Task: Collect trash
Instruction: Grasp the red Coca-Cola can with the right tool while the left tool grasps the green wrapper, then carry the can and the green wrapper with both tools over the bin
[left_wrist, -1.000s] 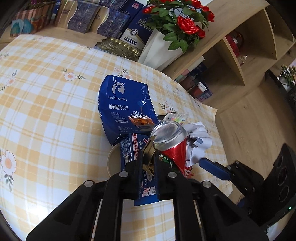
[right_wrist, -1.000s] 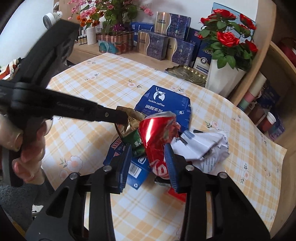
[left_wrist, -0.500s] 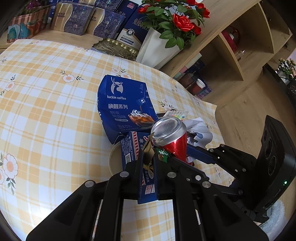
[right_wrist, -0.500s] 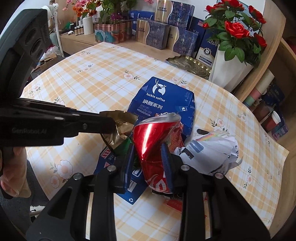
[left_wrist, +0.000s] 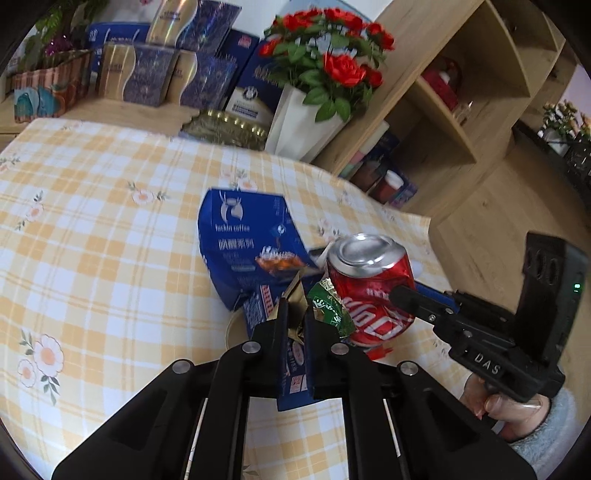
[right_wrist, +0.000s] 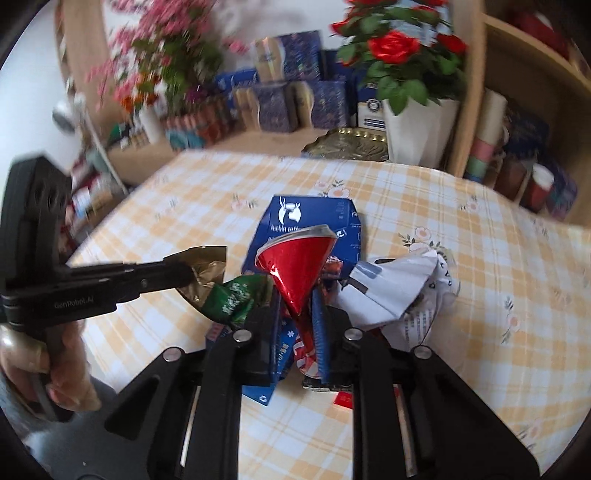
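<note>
My left gripper (left_wrist: 295, 314) is shut on a gold and green foil wrapper (left_wrist: 327, 306), held above the table; it shows too in the right wrist view (right_wrist: 221, 280). My right gripper (right_wrist: 295, 306) is shut on a crushed red cola can (right_wrist: 295, 269), also seen in the left wrist view (left_wrist: 369, 288), lifted just right of the wrapper. Below them lie a blue Luckin coffee box (left_wrist: 240, 240), a smaller blue carton (left_wrist: 291, 369) and crumpled white paper (right_wrist: 399, 284).
The table has a yellow checked cloth (left_wrist: 92, 240). A white vase of red roses (left_wrist: 306, 110), a gold tray (left_wrist: 229, 127) and stacked blue boxes (left_wrist: 166, 81) stand at the back. Wooden shelves (left_wrist: 461, 110) are at the right.
Both grippers have risen from the trash pile, carrying the wrapper and the can. The right gripper has squeezed the can flatter and swung in closer to the left one.
</note>
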